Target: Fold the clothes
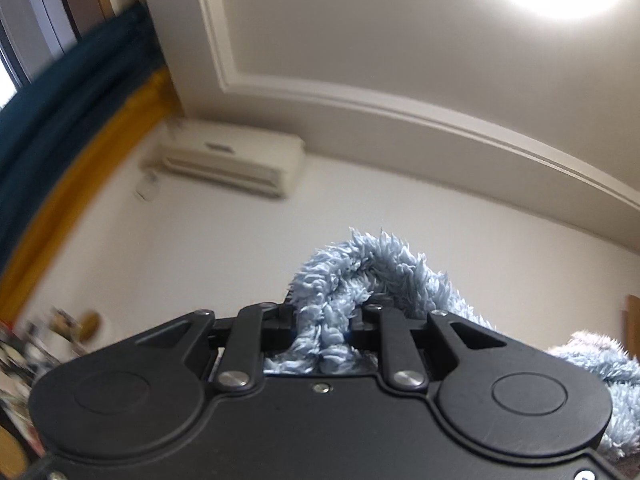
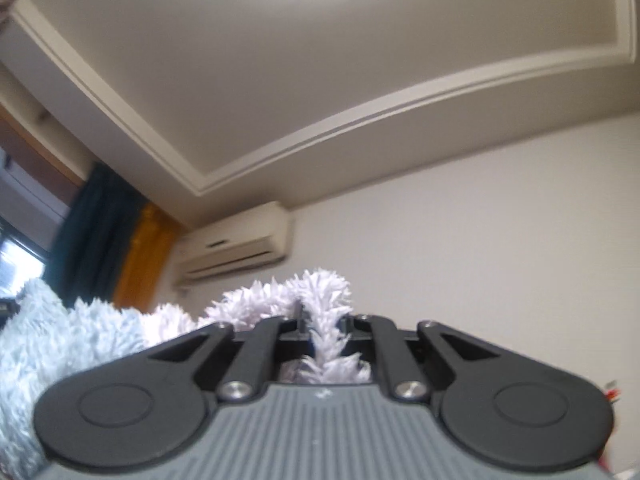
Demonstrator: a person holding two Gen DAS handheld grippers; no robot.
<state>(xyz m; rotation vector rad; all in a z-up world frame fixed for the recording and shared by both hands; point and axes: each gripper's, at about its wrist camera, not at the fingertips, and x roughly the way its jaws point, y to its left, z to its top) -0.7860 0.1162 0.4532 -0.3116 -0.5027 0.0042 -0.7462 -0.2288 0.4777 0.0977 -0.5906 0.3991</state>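
Ceiling moulding (image 1: 360,100) and wall air conditioner (image 1: 232,164) fill your views. Your left gripper (image 1: 326,320) and right gripper (image 2: 324,328) each clamp the fluffy garment (image 1: 360,276).

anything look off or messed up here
Nothing stands out. The left hand-held gripper is shut on fluffy blue fabric, the right hand-held gripper on a pale fluffy part. No tear or snag is visible.

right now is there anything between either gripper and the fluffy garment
Nothing visible. The left gripper is shut on a bunch of the fluffy garment, and the right gripper pinches a thinner fold of it. Both point up toward the ceiling, so where the garment will be laid is out of view.
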